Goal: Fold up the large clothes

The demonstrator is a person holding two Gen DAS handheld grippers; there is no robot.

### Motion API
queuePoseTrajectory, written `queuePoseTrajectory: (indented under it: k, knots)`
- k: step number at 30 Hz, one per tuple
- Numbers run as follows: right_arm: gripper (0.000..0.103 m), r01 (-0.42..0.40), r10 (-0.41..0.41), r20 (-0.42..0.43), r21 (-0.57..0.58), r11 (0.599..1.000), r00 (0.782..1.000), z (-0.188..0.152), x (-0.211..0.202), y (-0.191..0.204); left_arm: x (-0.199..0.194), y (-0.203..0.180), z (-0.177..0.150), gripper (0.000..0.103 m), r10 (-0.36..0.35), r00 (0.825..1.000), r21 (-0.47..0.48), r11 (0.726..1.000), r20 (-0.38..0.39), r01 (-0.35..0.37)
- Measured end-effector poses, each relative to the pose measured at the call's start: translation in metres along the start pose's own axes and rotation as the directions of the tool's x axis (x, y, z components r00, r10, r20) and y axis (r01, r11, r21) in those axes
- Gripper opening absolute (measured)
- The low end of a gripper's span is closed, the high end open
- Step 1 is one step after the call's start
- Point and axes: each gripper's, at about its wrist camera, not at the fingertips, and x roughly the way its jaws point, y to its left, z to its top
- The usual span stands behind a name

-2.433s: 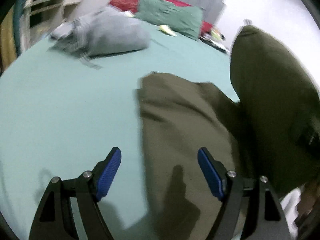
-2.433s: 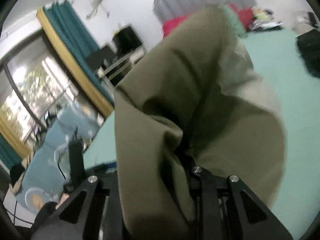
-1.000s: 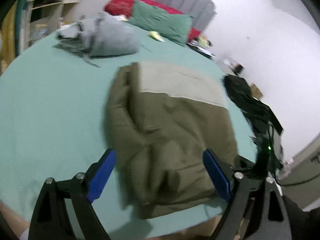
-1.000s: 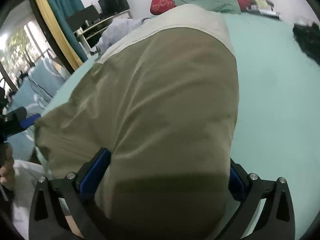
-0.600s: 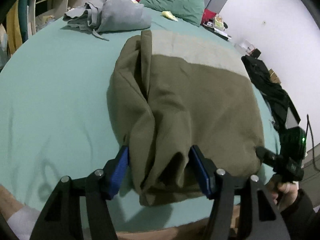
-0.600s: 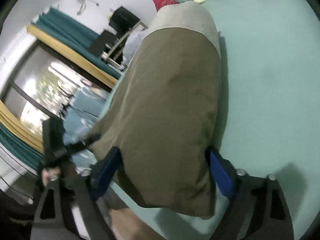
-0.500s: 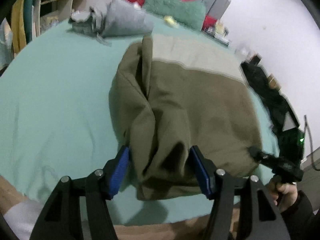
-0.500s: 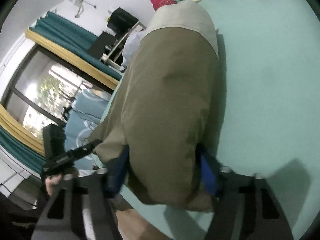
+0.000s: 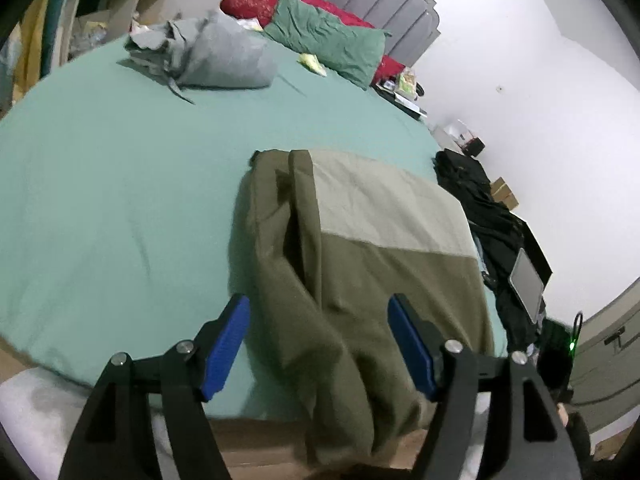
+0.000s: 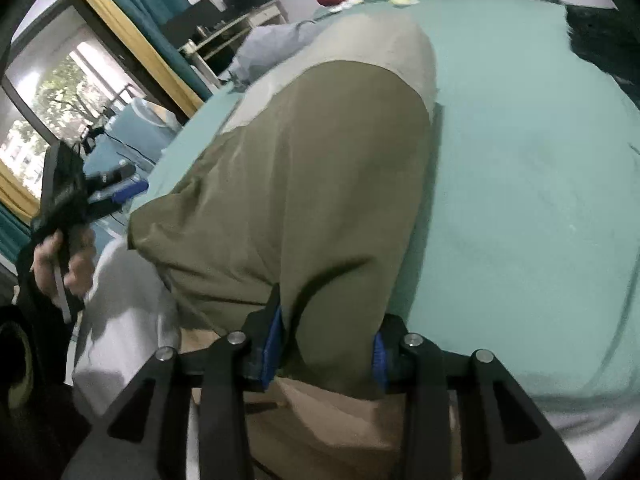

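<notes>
An olive garment with a beige panel (image 9: 360, 264) lies folded on the green bed (image 9: 120, 184), its near end hanging over the bed's front edge. My left gripper (image 9: 320, 344) is open, its blue pads either side of the garment's near left part. In the right wrist view the same garment (image 10: 304, 184) fills the middle. My right gripper (image 10: 326, 348) is partly closed around the garment's near right corner; the cloth bunches between the pads. The left gripper also shows there (image 10: 100, 196), held in a hand.
A crumpled grey garment (image 9: 216, 60) lies at the bed's far left. Green (image 9: 328, 48) and red pillows sit by the grey headboard. Black clothes (image 9: 480, 196) lie at the bed's right edge. A window with teal curtains (image 10: 60, 100) is to the left.
The garment was lowered flat onto the bed. My left gripper closed on its near edge, then opened. My right gripper narrowed around the right corner and both pulled back toward the bed's front edge.
</notes>
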Motion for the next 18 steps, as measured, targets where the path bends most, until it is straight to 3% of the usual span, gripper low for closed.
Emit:
queuePoseTrajectory:
  k: [2, 4, 6, 9, 11, 13, 15, 18]
  knots:
    - [0.055, -0.008, 0.008, -0.041, 0.008, 1.000, 0.999, -0.004, 0.000, -0.007, 0.017, 0.001, 0.005, 0.075, 0.032, 0.999, 0.003, 0.999, -0.005, -0.032]
    - [0.072, 0.036, -0.038, -0.062, -0.035, 0.999, 0.997, -0.002, -0.005, -0.006, 0.031, 0.004, 0.006, 0.075, 0.108, 0.994, 0.022, 0.994, 0.022, -0.109]
    - [0.076, 0.058, -0.061, -0.039, -0.056, 0.997, 0.997, 0.009, -0.013, 0.002, 0.046, 0.015, 0.008, 0.078, 0.115, 0.993, -0.027, 0.993, 0.005, -0.115]
    - [0.082, 0.012, -0.010, 0.063, -0.031, 0.999, 0.998, 0.019, -0.043, -0.006, 0.068, 0.028, 0.010, 0.085, 0.093, 0.995, -0.067, 0.993, -0.032, -0.095]
    - [0.094, -0.008, 0.011, 0.146, -0.021, 1.000, 0.989, 0.035, -0.050, -0.007, 0.087, 0.035, 0.011, 0.085, 0.062, 0.994, -0.082, 0.994, -0.095, -0.070]
    - [0.094, -0.005, 0.005, 0.169, 0.001, 1.000, 0.986, 0.051, -0.042, -0.013, 0.105, 0.041, 0.011, 0.085, 0.042, 0.986, -0.094, 0.994, -0.159, -0.058]
    - [0.094, -0.007, 0.001, 0.174, 0.031, 1.000, 0.985, 0.070, -0.021, -0.017, 0.113, 0.044, 0.011, 0.089, 0.036, 0.986, -0.079, 0.996, -0.160, -0.049]
    - [0.094, -0.091, 0.077, 0.166, 0.077, 0.993, 0.983, 0.085, -0.002, -0.041, 0.117, 0.045, 0.013, 0.095, 0.018, 0.985, -0.065, 0.997, -0.172, -0.029]
